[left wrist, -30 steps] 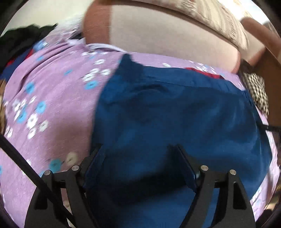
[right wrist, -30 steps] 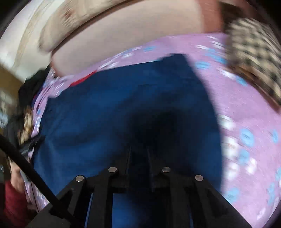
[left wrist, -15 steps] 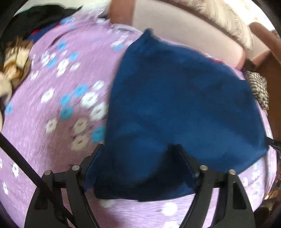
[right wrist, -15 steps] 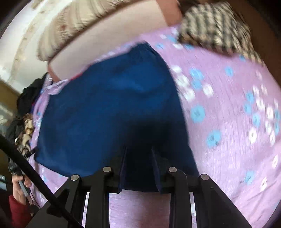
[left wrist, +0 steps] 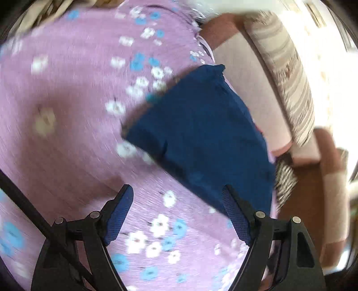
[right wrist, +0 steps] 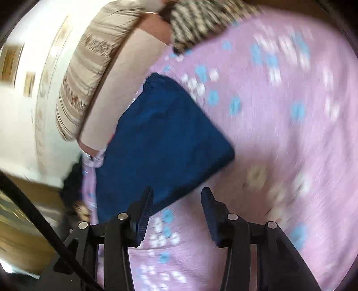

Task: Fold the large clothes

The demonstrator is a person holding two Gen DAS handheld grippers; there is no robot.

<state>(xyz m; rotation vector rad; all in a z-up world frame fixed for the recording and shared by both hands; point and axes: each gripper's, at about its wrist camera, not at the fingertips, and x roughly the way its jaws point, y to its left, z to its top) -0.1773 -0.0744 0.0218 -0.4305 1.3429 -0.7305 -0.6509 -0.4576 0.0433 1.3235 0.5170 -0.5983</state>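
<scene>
Your blue garment lies folded flat on the lilac flowered bedspread, hard against the padded headboard at the far side. Your left gripper has its jaws spread wide with nothing in them; only bedspread shows between the pads, and the cloth's near edge runs just past the right-hand pad. Your right gripper has just been opening its jaws, and now they stand released, bare bedspread between them, the garment ahead and to the left. The bundle's long axis runs near to far along the headboard. The left jaws look the closer pair, though motion blur makes that hard to call. The garment's far corner blurs into the headboard, and a checked cloth at the far end is cut off by the frame.
</scene>
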